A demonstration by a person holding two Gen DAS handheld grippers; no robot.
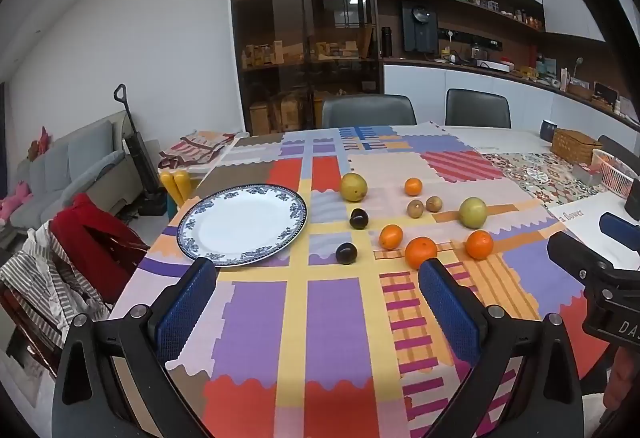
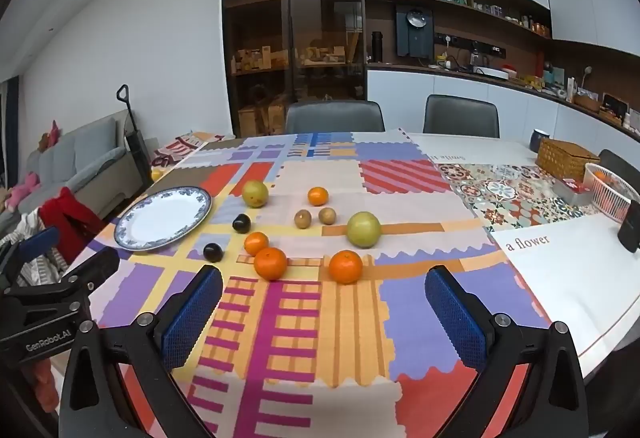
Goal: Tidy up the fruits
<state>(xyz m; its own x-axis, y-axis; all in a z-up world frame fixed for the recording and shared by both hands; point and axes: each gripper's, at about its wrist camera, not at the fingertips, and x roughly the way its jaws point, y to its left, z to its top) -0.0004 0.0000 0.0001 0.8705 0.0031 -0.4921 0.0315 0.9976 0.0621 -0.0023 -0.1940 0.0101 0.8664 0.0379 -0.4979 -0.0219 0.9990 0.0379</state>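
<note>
A white plate with a blue rim (image 1: 192, 228) (image 2: 132, 226) lies bare at the table's left. Fruits lie loose on the patchwork cloth: several oranges (image 1: 421, 252) (image 2: 345, 267), two yellow-green round fruits (image 1: 473, 212) (image 2: 363, 229), two dark plums (image 1: 346, 253) (image 2: 213, 252) and two small brown fruits (image 1: 415, 208) (image 2: 303, 219). My left gripper (image 1: 318, 292) is open and empty above the near cloth, short of the plate and fruits. My right gripper (image 2: 324, 302) is open and empty, in front of the nearest oranges. Each gripper shows at the other view's edge.
A wicker box (image 2: 566, 158), a dark mug (image 2: 538, 140) and a white mesh basket (image 2: 610, 190) stand at the table's far right, with a dark device (image 2: 630, 226) near the edge. Two grey chairs (image 2: 334, 117) stand behind the table. A chair with clothes (image 1: 80, 254) is left.
</note>
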